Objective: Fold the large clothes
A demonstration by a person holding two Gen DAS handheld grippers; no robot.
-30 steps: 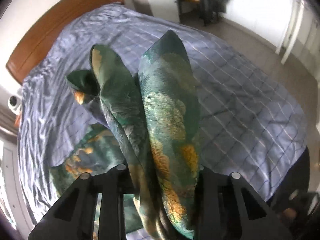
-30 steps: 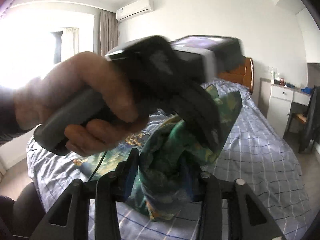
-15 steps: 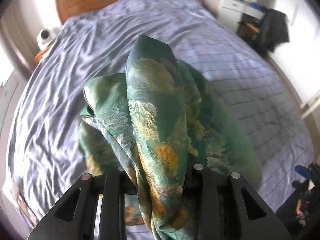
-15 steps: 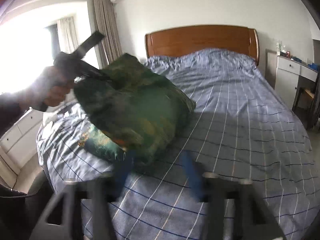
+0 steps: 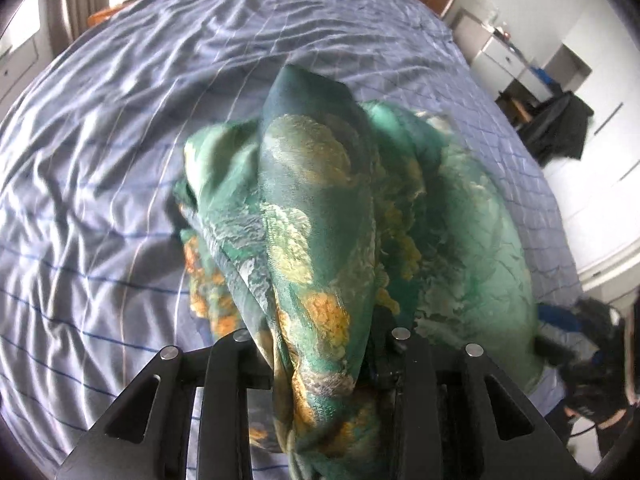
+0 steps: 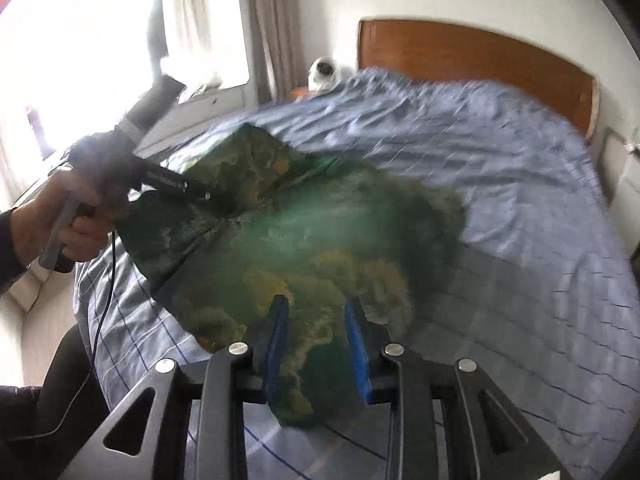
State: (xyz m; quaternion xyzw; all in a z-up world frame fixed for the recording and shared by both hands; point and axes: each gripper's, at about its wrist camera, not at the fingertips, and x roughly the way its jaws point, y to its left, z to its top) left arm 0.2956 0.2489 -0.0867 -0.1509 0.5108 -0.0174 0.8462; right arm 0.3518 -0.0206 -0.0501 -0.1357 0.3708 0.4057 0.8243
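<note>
Blue checked bed (image 5: 100, 184); green garment (image 5: 320, 216) bunched inside left tool (image 5: 320, 344).

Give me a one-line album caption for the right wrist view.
Left gripper pinches a green patterned garment above the blue checked bed while the right gripper's blue pads stand open.

Both wrist views look closely down their fingers, sharing the bed (image 5: 100, 184).

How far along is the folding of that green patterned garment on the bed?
Early stage. The left gripper is shut on a bunched part of the green and orange patterned garment; the right gripper looks open. The cloth billows crumpled over the blue checked bed sheet, with no neat fold visible yet.
</note>
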